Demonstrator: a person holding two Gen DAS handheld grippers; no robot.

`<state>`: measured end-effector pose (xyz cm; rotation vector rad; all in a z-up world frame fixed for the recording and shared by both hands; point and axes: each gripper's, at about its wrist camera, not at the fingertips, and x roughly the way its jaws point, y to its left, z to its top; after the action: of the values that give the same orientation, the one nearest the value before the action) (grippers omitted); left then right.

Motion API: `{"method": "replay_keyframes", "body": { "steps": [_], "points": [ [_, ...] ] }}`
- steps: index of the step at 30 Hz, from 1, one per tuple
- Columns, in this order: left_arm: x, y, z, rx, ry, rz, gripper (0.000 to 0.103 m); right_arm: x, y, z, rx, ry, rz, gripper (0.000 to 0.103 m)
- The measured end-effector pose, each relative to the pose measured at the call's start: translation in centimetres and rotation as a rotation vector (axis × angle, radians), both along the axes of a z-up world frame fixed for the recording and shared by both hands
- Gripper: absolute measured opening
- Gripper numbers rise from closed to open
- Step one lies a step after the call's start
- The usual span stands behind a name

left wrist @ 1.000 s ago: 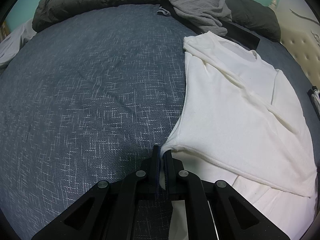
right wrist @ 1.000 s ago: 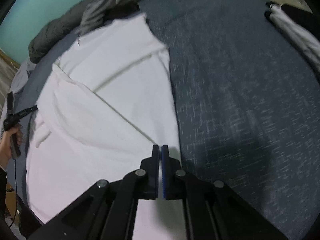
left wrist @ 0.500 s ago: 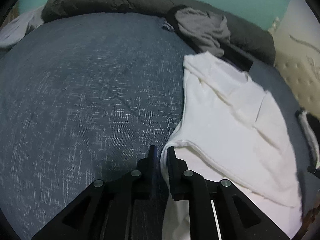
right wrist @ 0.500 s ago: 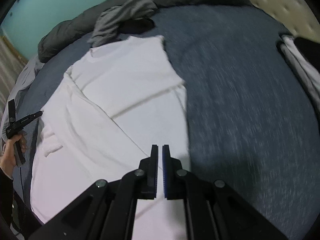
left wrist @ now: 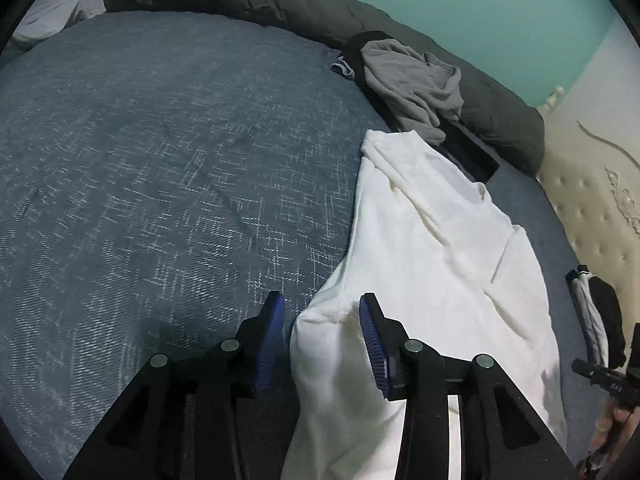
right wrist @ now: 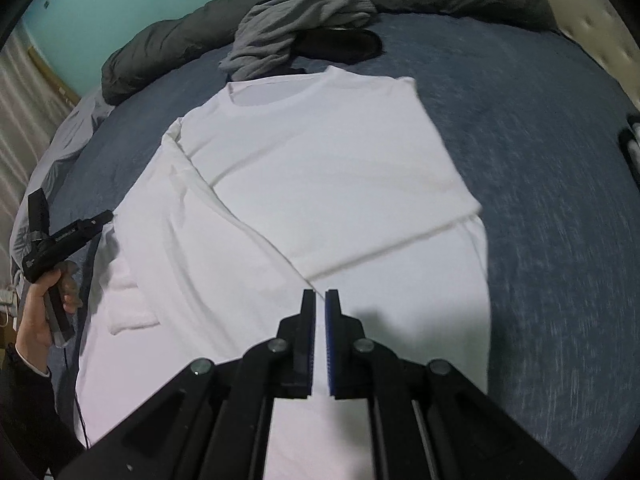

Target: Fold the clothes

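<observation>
A white T-shirt [right wrist: 320, 160] lies on the blue bedspread [right wrist: 560, 200] with both sides folded inward, collar at the far end. My left gripper [left wrist: 322, 314] is at the shirt's [left wrist: 440, 260] near left corner. Its jaws are opening, and a hump of white cloth stands between the blue pads without being pressed. My right gripper [right wrist: 320, 296] hovers above the shirt's lower middle, shut with nothing in it. A hand [right wrist: 36, 320] holds the left gripper's handle at the left edge of the right wrist view.
A crumpled grey garment [right wrist: 296, 28] and a black one [right wrist: 340, 44] lie beyond the collar, in front of a dark grey duvet roll [left wrist: 280, 4]. Folded clothes [left wrist: 596, 320] sit at the bed's right edge by the padded headboard [left wrist: 592, 200].
My left jaws have spread and let go of the shirt's corner. My right gripper, still shut, has risen and shifted from the shirt's right edge to over its middle.
</observation>
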<state>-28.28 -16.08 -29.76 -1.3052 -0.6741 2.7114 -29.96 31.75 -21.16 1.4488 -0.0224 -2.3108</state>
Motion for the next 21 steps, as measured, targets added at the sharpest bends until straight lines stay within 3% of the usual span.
{"method": "replay_keyframes", "body": {
  "steps": [6, 10, 12, 16, 21],
  "points": [
    [0.0, 0.5, -0.7, -0.056, 0.011, -0.017, 0.042, -2.1, -3.8, 0.3, 0.015, 0.024, 0.06, 0.004],
    [-0.2, 0.3, -0.8, -0.046, 0.013, -0.013, 0.04, -3.8, -7.9, 0.5, -0.021, 0.04, 0.118, 0.005],
    [-0.2, 0.1, -1.1, -0.038, 0.008, -0.007, 0.036, -4.7, -10.4, 0.9, -0.03, 0.062, 0.158, 0.008],
    [-0.1, -0.3, -1.3, -0.028, 0.005, -0.006, 0.03, -6.9, -16.2, 1.6, -0.028, 0.103, 0.246, 0.025],
    [0.0, -0.3, -1.5, -0.029, 0.006, -0.016, 0.027, -9.4, -23.7, 1.9, 0.027, 0.167, 0.355, 0.03]
  ]
}}
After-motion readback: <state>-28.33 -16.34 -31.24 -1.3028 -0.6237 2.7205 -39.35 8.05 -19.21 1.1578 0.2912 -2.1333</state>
